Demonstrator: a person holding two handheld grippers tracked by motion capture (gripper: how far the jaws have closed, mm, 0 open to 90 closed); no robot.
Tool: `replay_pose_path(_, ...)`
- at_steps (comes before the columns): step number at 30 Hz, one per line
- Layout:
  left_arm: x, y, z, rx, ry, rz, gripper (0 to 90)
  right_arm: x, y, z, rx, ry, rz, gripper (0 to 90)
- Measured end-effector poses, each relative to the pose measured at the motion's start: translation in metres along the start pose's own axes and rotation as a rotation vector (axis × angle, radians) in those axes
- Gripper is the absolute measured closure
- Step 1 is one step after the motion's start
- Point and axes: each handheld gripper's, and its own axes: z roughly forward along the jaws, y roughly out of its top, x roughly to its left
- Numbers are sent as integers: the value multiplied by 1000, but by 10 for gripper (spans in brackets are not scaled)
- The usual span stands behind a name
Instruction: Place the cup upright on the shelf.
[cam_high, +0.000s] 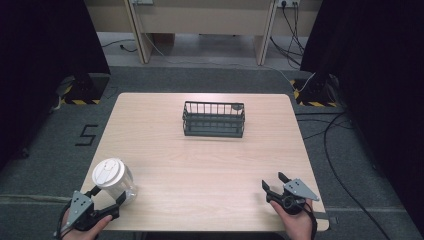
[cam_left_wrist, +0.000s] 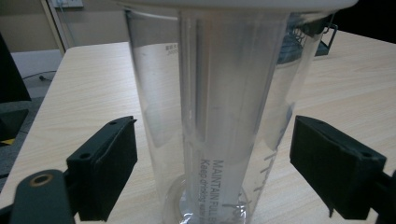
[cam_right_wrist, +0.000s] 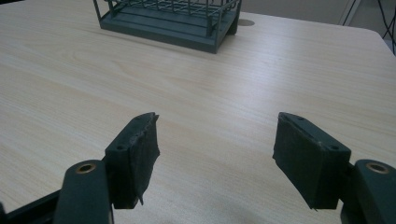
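Left gripper (cam_high: 108, 194): jaws spread wide, one on each side of the clear cup (cam_high: 116, 181); gaps show between both pads and the wall in the left gripper view, so nothing is clamped yet.
Clear cup: stands upright between the left jaws (cam_left_wrist: 219, 130), at the near left corner of the table (cam_high: 200, 160); it sits deep in the opening, probably so the pads would meet the wall at mid-height, below the lid.
Lid (cam_high: 108, 172): white, seated on top of the cup, above the jaw line; only its underside edge crosses the top of the left gripper view.
Right gripper (cam_high: 278, 188): jaws apart with bare tabletop between them (cam_right_wrist: 215, 149); it holds nothing and rests at the near right corner, likely parked out of the way.
Wire basket (cam_high: 214, 119): well ahead of both jaw pairs, mid-table toward the far edge; a likely place for the cup, as a judgement.
Basket from the right gripper (cam_right_wrist: 168, 18): straight ahead of the jaws, its upper part cut off by the frame.
Hard to make out: printing on the cup wall is only partly legible; whether the cup holds anything cannot be told; the basket's inside looks empty, though its floor is partly screened by bars.
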Motion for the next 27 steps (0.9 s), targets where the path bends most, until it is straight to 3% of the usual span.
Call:
replay_pose_path(14,3,2,18,12,-4,-1,141,0,0,1,6,0,0,312)
replay_pose_path(27,3,4,28,12,-29,37,168,1,0,1,10,1,-3,311)
